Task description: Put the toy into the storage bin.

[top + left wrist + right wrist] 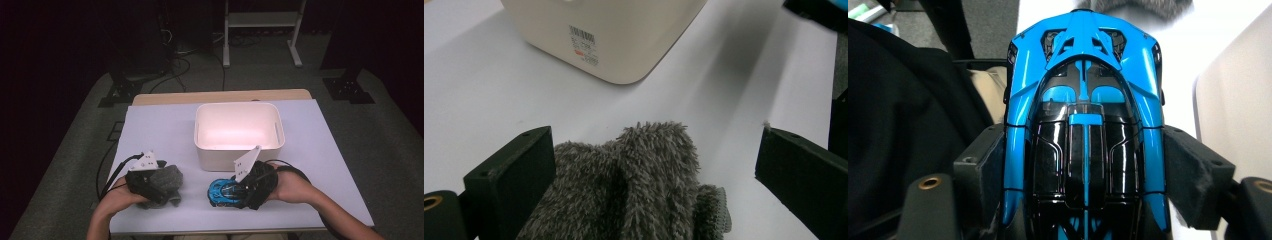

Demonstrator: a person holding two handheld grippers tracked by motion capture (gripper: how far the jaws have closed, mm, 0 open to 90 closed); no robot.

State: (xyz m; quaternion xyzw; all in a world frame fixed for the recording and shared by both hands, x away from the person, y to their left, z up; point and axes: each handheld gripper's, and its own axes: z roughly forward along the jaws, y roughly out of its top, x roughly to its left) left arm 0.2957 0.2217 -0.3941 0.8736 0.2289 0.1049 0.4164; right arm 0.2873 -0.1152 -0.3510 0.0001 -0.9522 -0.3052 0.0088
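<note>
We find the right gripper (1083, 180) clamped on a blue and black toy car (1084, 125), one jaw pressed to each flank, nose pointing away; a cream bin wall (1238, 110) stands at the right edge

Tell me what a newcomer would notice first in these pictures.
The bright blue toy car stands out, clamped between the jaws of the right gripper at the table's near edge. Behind it sits a white bin, glowing inside. To the left, the left gripper straddles a grey fuzzy cloth.
</note>
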